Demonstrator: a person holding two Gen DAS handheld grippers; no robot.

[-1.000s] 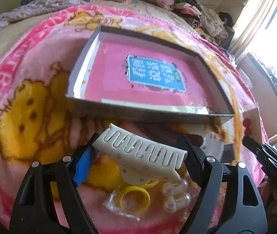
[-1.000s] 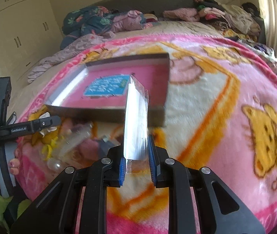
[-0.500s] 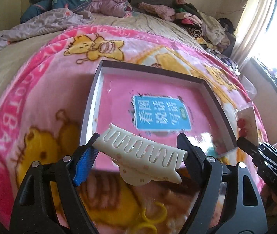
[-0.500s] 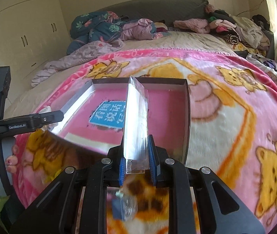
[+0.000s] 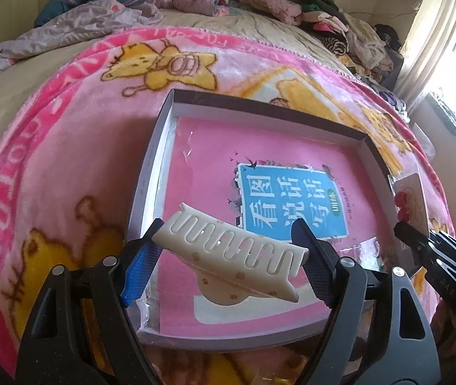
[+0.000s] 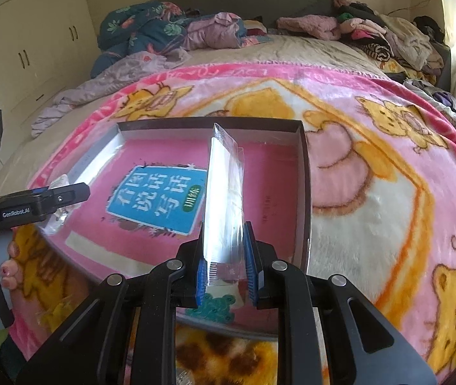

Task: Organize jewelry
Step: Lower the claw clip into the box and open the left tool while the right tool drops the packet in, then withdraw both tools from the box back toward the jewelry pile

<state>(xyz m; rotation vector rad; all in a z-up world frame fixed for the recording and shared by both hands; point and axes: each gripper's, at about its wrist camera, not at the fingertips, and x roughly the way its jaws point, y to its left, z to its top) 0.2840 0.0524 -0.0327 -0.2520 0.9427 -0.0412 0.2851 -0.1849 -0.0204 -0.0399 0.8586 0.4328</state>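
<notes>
Hand-held gripper [image 5: 229,255] — one hair clip [image 5: 228,250]

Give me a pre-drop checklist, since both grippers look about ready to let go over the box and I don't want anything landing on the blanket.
1. Left gripper holds the cream hair claw at both ends: ok.
2. Hair claw sits over the box interior, not the blanket: ok.
3. Right gripper is clamped on the clear packet: ok.
4. Packet is over the box: ok.
5. Grippers are apart from each other: ok.
6. Landing spots on the pink book are bare: ok.
7. Height above the box floor: cannot tell.
</notes>
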